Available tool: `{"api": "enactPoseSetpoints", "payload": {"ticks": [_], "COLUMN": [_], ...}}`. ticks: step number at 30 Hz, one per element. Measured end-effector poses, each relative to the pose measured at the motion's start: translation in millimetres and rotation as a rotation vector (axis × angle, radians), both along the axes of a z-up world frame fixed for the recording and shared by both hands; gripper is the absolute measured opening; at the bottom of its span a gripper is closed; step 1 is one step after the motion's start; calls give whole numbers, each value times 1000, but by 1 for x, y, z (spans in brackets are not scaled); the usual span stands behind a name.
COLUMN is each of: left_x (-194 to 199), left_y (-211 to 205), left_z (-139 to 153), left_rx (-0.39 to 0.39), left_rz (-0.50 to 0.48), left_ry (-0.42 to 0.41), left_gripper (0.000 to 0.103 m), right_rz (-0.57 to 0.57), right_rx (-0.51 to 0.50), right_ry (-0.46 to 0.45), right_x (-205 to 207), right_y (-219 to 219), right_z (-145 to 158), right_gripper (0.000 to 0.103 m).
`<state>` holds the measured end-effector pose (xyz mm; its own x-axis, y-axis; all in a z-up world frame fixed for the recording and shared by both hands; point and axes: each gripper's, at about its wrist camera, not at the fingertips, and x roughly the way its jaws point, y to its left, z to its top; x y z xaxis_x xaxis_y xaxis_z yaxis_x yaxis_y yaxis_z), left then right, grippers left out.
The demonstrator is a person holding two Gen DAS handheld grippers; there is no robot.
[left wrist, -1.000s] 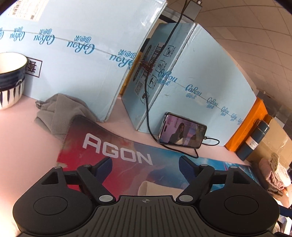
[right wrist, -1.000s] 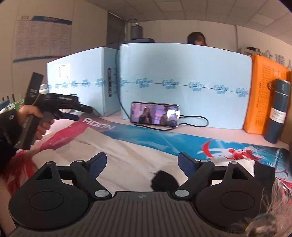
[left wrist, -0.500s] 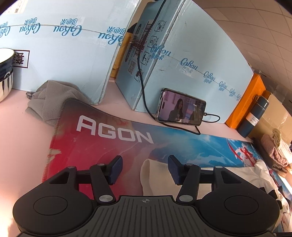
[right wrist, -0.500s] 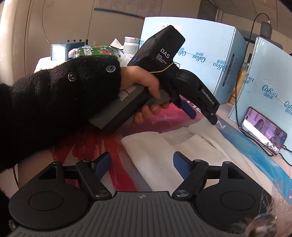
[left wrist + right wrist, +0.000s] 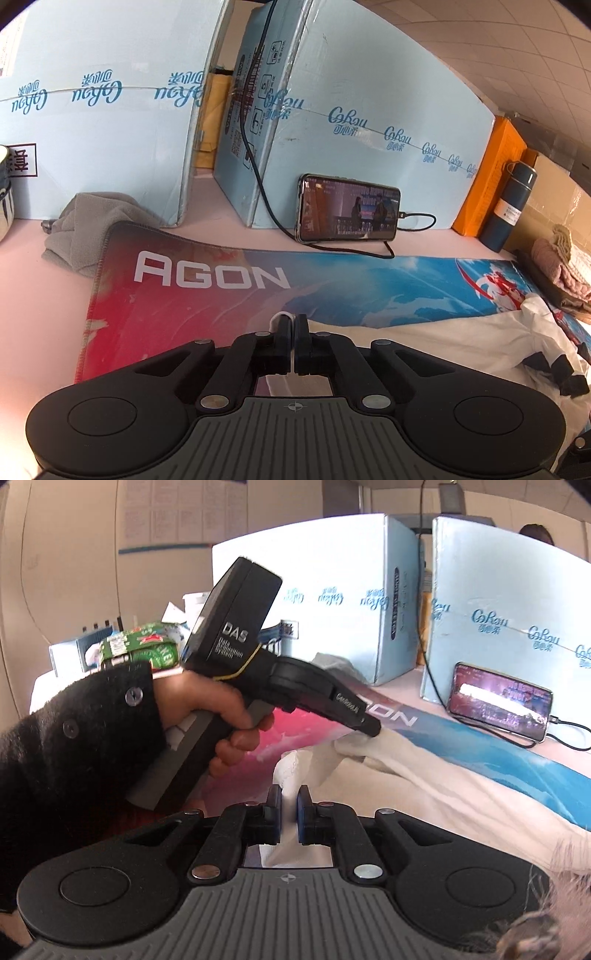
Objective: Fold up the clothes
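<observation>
A white garment [image 5: 461,343] with black patches lies across the printed desk mat [image 5: 177,306]. My left gripper [image 5: 294,325] is shut on the garment's left edge, and a sliver of white cloth shows between its fingers. In the right wrist view the same garment [image 5: 424,775] stretches right and back over the mat [image 5: 291,734]. My right gripper [image 5: 289,799] is shut on a bunched white corner of it. The left gripper [image 5: 371,729], held by a hand in a black sleeve [image 5: 74,746], pinches the cloth just beyond.
Two light blue cartons [image 5: 351,122] stand behind the mat, with a phone [image 5: 349,208] and its cable leaning on one. A grey cloth [image 5: 92,229] lies at the left, a dark flask [image 5: 511,205] and an orange box at the right, pink knitwear [image 5: 557,266] at the far right.
Both grippers closed from open onto the white garment's left edge. The left gripper dropped to the cloth; the right one moved in beside it.
</observation>
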<state>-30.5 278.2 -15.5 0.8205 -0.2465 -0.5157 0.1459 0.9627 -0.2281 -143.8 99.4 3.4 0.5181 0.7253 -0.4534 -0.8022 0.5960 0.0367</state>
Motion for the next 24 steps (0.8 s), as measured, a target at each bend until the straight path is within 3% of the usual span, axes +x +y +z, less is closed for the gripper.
{"api": "enactPoseSetpoints", "payload": {"ticks": [11, 15, 20, 24], "left_x": [10, 20, 38, 56], "left_y": [-99, -160, -245, -314], "left_z": [91, 118, 130, 116], "left_rx": [170, 235, 283, 294], "left_rz": [-48, -120, -247, -363], "left_ry": [-147, -201, -240, -217], "left_gripper": [0, 0, 0, 0], "right_rz": [-178, -254, -375, -473], "right_rx": [287, 385, 473, 500], "right_ry": [-99, -123, -168, -168], "right_x": [-6, -6, -10, -12], "right_y": [-109, -157, -222, -267], "right_z": [42, 48, 52, 47], "right_gripper": [7, 7, 7, 7]}}
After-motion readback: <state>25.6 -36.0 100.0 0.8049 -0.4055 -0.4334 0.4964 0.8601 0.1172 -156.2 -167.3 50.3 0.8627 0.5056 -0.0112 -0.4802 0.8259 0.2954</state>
